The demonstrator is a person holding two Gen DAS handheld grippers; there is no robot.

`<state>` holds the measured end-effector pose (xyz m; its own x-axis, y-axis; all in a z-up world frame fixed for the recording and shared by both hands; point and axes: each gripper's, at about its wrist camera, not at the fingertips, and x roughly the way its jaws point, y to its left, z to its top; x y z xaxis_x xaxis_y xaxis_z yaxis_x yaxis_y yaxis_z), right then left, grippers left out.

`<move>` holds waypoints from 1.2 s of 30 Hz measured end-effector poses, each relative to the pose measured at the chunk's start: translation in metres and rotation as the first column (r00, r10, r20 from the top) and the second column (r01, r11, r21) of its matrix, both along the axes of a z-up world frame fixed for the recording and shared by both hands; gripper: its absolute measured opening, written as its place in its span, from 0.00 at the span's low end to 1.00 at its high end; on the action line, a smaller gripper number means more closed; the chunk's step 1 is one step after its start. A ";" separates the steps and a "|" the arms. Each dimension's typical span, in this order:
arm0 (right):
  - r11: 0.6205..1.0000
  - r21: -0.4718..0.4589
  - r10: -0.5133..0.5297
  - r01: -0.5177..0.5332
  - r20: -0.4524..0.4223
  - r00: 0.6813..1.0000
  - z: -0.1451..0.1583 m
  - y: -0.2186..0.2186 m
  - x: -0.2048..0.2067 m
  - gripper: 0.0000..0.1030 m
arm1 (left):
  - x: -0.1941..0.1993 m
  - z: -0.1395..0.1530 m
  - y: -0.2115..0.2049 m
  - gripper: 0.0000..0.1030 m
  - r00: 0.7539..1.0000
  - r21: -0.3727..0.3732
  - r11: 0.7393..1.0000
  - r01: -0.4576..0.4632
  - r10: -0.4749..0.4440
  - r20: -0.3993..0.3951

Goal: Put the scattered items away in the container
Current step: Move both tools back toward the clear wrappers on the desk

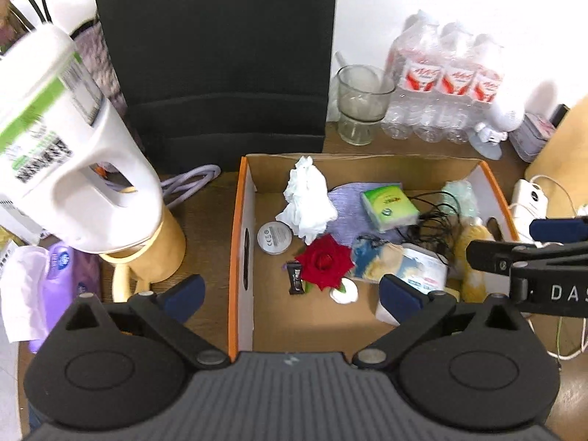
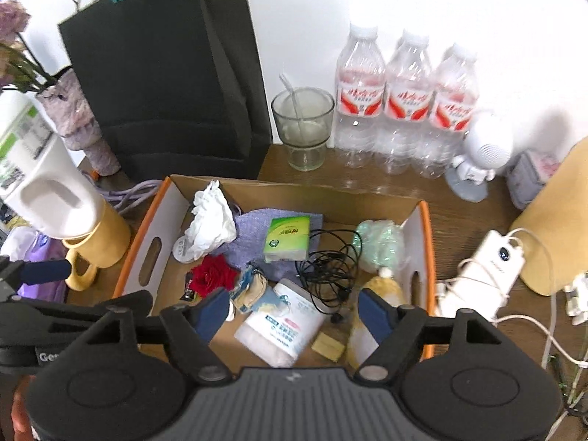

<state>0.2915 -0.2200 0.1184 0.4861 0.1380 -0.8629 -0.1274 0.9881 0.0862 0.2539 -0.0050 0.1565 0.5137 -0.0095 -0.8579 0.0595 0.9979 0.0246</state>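
Note:
An orange-edged cardboard box (image 1: 240, 228) (image 2: 428, 242) holds a crumpled white tissue (image 1: 307, 200) (image 2: 213, 220), a red rose (image 1: 325, 261) (image 2: 213, 275), a green tissue pack (image 1: 389, 205) (image 2: 288, 239), a black cable (image 1: 437, 220) (image 2: 330, 268), a wipes pack (image 1: 422, 268) (image 2: 283, 323) and a round tin (image 1: 274, 237). My left gripper (image 1: 292, 292) is open and empty above the box's near left part. My right gripper (image 2: 294, 312) is open and empty above the wipes pack; it also shows at the right edge of the left wrist view (image 1: 529, 257).
A white jug (image 1: 66, 154) (image 2: 40, 191) sits on a yellow mug (image 1: 154, 253) (image 2: 99, 250) left of the box. Behind stand a black bag (image 1: 217, 58), a glass (image 2: 303, 128) and water bottles (image 2: 404, 103). A white charger with cables (image 2: 488, 268) lies right.

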 end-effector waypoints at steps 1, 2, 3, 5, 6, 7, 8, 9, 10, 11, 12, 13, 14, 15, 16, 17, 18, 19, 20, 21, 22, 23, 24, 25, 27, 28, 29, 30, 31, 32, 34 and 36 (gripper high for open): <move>1.000 -0.002 0.002 -0.002 0.010 1.000 0.006 0.000 -0.006 0.75 | -0.006 0.005 0.000 1.00 1.000 -0.001 1.000 -0.001 0.001 0.007; 1.000 -0.005 0.003 -0.003 0.018 1.000 0.010 -0.001 -0.011 0.75 | -0.011 0.009 0.000 1.00 1.000 -0.003 1.000 -0.002 0.002 0.015; 1.000 -0.007 0.003 -0.003 0.028 1.000 0.015 -0.003 -0.016 0.75 | -0.016 0.013 0.000 1.00 1.000 -0.004 1.000 -0.005 0.005 0.022; 1.000 -0.006 0.005 -0.004 0.050 0.999 0.025 -0.004 -0.028 0.76 | -0.028 0.022 0.001 1.00 0.999 -0.004 1.000 -0.014 0.014 0.043; 1.000 -0.007 0.007 -0.007 0.061 0.998 0.028 -0.005 -0.035 0.76 | -0.034 0.025 0.001 1.00 0.998 -0.004 1.000 -0.017 0.017 0.058; 1.000 -0.010 0.010 -0.009 0.075 0.997 0.031 -0.005 -0.041 0.78 | -0.040 0.028 0.001 1.00 0.997 -0.001 1.000 -0.025 0.025 0.079; 1.000 -0.012 0.016 -0.015 0.093 0.996 0.032 -0.005 -0.049 0.81 | -0.048 0.031 0.002 1.00 0.993 0.002 0.999 -0.035 0.035 0.109; 1.000 -0.016 0.026 -0.024 0.109 0.994 0.032 -0.004 -0.056 0.82 | -0.056 0.032 0.002 1.00 0.989 -0.001 0.999 -0.042 0.041 0.145; 0.999 -0.021 0.035 -0.033 0.123 0.992 0.031 -0.004 -0.062 0.82 | -0.064 0.033 0.004 1.00 0.982 -0.013 0.999 -0.043 0.045 0.185; 0.999 -0.029 0.040 -0.036 0.137 0.990 0.029 -0.004 -0.069 0.82 | -0.071 0.032 0.005 1.00 0.975 -0.028 0.999 -0.046 0.051 0.216; 0.999 -0.036 0.043 -0.038 0.151 0.988 0.027 -0.003 -0.075 0.82 | -0.076 0.029 0.006 1.00 0.972 -0.038 0.998 -0.051 0.058 0.226; 0.998 -0.040 0.047 -0.041 0.159 0.986 0.024 -0.003 -0.080 0.82 | -0.081 0.025 0.007 1.00 0.974 -0.041 0.998 -0.054 0.062 0.218; 0.998 -0.042 0.051 -0.044 0.162 0.985 0.023 -0.002 -0.084 0.82 | -0.083 0.023 0.007 1.00 0.976 -0.040 0.998 -0.056 0.063 0.209; 0.998 -0.043 0.053 -0.047 0.168 0.984 0.022 -0.002 -0.088 0.82 | -0.087 0.020 0.006 1.00 0.976 -0.036 0.998 -0.058 0.064 0.210; 0.998 -0.041 0.058 -0.051 0.179 0.982 0.022 -0.002 -0.093 0.82 | -0.092 0.018 0.005 1.00 0.973 -0.032 0.998 -0.061 0.067 0.220; 0.998 -0.034 0.062 -0.057 0.193 0.979 0.022 -0.003 -0.098 0.82 | -0.096 0.017 0.005 1.00 0.969 -0.030 0.998 -0.062 0.067 0.238; 0.998 -0.027 0.061 -0.057 0.207 0.976 0.021 -0.004 -0.102 0.82 | -0.102 0.016 0.004 1.00 0.963 -0.026 0.998 -0.058 0.062 0.260; 0.998 -0.018 0.060 -0.057 0.225 0.973 0.021 -0.005 -0.106 0.82 | -0.106 0.014 0.002 1.00 0.958 -0.022 0.999 -0.047 0.051 0.281; 0.998 -0.007 0.061 -0.061 0.244 0.968 0.020 -0.005 -0.110 0.82 | -0.111 0.011 0.001 1.00 0.954 -0.021 0.999 -0.032 0.037 0.296; 0.998 0.000 0.065 -0.068 0.261 0.963 0.018 -0.006 -0.115 0.82 | -0.116 0.007 0.000 1.00 0.952 -0.018 1.000 -0.015 0.020 0.305; 0.997 0.006 0.073 -0.078 0.278 0.958 0.015 -0.007 -0.120 0.82 | -0.120 0.003 -0.002 1.00 0.950 -0.011 1.000 -0.005 0.008 0.312; 0.997 0.006 0.076 -0.081 0.297 0.952 0.011 -0.008 -0.125 0.82 | -0.123 -0.001 -0.003 1.00 0.947 -0.004 1.000 -0.002 0.003 0.323; 0.997 0.000 0.075 -0.079 0.323 0.944 0.007 -0.008 -0.131 0.82 | -0.128 -0.004 -0.005 1.00 0.941 0.004 1.000 0.002 -0.003 0.339; 0.997 -0.006 0.075 -0.078 0.348 0.934 0.004 -0.008 -0.137 0.82 | -0.136 -0.007 -0.005 1.00 0.929 0.013 1.000 0.004 -0.008 0.370; 0.996 -0.021 0.085 -0.083 0.414 0.906 -0.006 -0.009 -0.155 0.81 | -0.160 -0.015 -0.004 1.00 0.883 0.017 1.000 0.020 -0.025 0.468; 0.996 -0.021 0.088 -0.088 0.452 0.888 -0.012 -0.012 -0.167 0.81 | -0.174 -0.022 -0.003 1.00 0.854 0.018 0.999 0.030 -0.035 0.518; 0.995 -0.016 0.091 -0.095 0.487 0.869 -0.021 -0.015 -0.181 0.80 | -0.189 -0.030 -0.002 1.00 0.828 0.020 0.999 0.031 -0.036 0.559; 0.995 -0.008 0.086 -0.095 0.512 0.855 -0.029 -0.018 -0.194 0.80 | -0.202 -0.038 -0.002 1.00 0.807 0.021 1.000 0.024 -0.031 0.590; 0.995 0.005 0.083 -0.102 0.539 0.838 -0.041 -0.021 -0.211 0.80 | -0.214 -0.047 -0.001 1.00 0.791 0.026 1.000 0.017 -0.030 0.611; 0.994 0.012 0.082 -0.107 0.554 0.829 -0.050 -0.024 -0.223 0.81 | -0.224 -0.057 0.000 1.00 0.784 0.033 0.999 0.010 -0.028 0.620; 0.995 0.036 0.056 -0.092 0.566 0.823 -0.071 -0.030 -0.245 0.81 | -0.240 -0.076 0.000 1.00 0.794 0.027 1.000 -0.008 -0.010 0.608; 0.996 0.044 0.041 -0.078 0.555 0.831 -0.088 -0.034 -0.260 0.81 | -0.253 -0.091 0.002 1.00 0.813 0.010 1.000 0.013 -0.017 0.582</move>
<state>0.0315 -0.2542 0.0299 0.8683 0.2263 -0.4413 -0.2309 0.9720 0.0442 0.0007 -0.0035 0.0659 0.9170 -0.0172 -0.3986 0.0470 0.9968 0.0651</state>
